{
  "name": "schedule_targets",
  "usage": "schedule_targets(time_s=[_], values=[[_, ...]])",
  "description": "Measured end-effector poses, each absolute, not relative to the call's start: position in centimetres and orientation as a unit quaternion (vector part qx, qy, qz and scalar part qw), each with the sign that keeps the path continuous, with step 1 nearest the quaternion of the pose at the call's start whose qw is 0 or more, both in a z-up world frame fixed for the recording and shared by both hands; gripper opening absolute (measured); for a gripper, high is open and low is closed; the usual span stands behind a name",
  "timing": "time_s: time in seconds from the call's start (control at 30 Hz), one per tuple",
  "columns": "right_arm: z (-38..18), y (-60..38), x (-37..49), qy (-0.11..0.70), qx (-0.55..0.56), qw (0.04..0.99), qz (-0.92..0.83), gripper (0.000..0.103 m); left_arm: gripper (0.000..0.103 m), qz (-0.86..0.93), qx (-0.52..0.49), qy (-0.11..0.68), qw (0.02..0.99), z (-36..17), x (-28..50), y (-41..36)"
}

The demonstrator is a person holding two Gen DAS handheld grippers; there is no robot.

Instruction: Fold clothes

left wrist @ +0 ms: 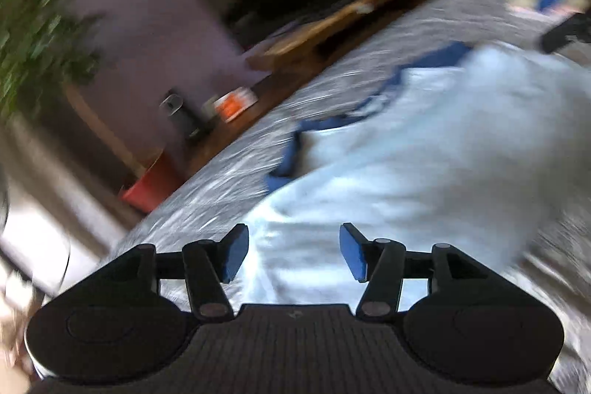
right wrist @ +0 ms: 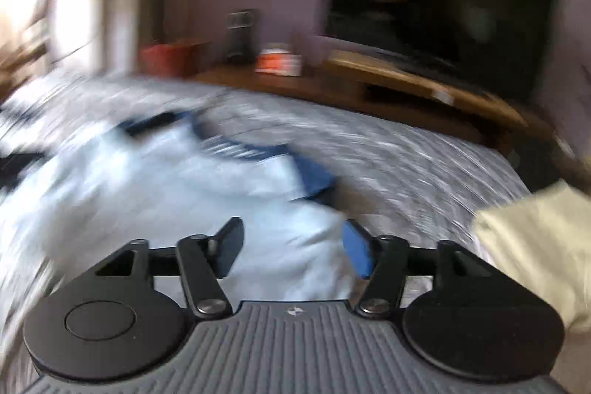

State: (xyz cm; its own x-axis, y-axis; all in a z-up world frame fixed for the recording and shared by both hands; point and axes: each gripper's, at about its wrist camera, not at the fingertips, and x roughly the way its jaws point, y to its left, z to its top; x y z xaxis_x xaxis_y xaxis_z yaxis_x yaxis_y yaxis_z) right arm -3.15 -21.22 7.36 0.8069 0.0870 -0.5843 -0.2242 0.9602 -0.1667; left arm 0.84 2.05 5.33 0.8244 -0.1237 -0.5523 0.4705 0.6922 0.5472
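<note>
A light blue garment with dark blue trim (left wrist: 424,143) lies crumpled on a grey patterned bed cover (left wrist: 240,172). It also shows in the right wrist view (right wrist: 177,187). My left gripper (left wrist: 293,253) is open and empty, just above the garment's near edge. My right gripper (right wrist: 291,252) is open and empty over the garment's near right part. In the left wrist view the right gripper (left wrist: 565,32) shows as a dark shape at the far right. Both views are blurred by motion.
A wooden low unit (right wrist: 424,80) with a dark screen (right wrist: 443,13) stands beyond the bed. A red pot (right wrist: 162,58), a dark speaker (right wrist: 240,36) and an orange box (right wrist: 277,61) stand by the purple wall. A beige sleeve (right wrist: 535,246) is at right.
</note>
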Motion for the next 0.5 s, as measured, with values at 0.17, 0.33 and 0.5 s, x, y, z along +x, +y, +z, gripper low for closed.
schedule_targets(time_s=[0.17,0.33,0.5], values=[[7.6,-18.7,-0.3,0.321,-0.092,0.934,0.126,0.055,0.052,-0.195,0.373,0.241,0.875,4.7,-0.4,0.3],[7.4,-15.4,8.4,0.401,-0.003,0.899,0.178,0.027,0.052,-0.198,0.377,0.238,0.873,4.7,-0.5,0.5],[3.9,-12.9,13.5,0.433,-0.008,0.889,0.15,0.014,0.054,-0.22,0.409,0.21,0.86,4.5,-2.4,1.0]])
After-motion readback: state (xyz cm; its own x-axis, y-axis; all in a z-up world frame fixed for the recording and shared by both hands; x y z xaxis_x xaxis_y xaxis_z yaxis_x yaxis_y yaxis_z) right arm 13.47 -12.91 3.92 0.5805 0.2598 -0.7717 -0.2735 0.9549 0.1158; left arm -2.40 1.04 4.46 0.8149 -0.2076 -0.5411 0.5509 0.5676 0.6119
